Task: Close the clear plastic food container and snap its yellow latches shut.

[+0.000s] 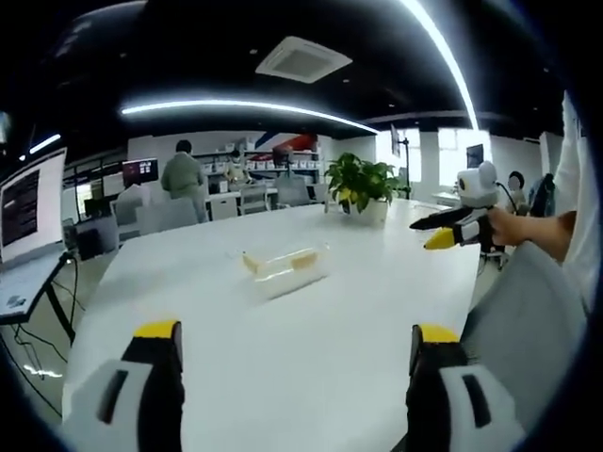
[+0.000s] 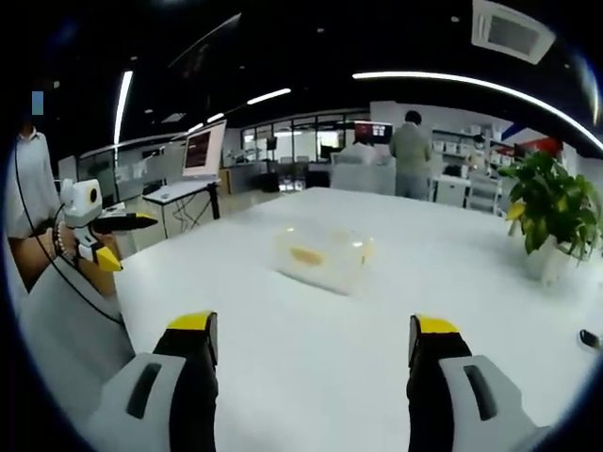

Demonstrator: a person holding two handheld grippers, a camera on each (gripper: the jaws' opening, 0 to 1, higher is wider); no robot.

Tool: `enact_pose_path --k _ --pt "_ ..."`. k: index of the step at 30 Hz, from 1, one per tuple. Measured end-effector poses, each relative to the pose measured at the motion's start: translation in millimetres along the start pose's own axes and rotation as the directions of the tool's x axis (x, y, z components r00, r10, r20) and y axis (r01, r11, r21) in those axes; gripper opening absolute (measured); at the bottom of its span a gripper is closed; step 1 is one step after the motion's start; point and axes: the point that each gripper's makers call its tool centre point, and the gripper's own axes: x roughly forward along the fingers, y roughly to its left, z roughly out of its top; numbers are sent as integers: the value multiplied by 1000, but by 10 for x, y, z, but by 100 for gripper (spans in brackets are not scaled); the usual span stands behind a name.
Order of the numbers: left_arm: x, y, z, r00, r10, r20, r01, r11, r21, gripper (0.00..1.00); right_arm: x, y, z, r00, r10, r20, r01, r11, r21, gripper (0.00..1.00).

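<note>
Beyond container, potted plant on table.

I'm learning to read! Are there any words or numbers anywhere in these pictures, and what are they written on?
No words or numbers can be read.
Monitor at the left gripper view's left edge: lines of text, too small and blurred.
Screen beyond the white table in the right gripper view: too blurred.
Clear plastic food container: no label shows.
</note>
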Motion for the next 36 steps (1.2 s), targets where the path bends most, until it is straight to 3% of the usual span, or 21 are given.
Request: enact_pose_path --k 36 --pt "8 -43 -18 1000 -20 -11 20 1000 15 98 18 45 -53 999 5 -33 -6 1000 -30 79"
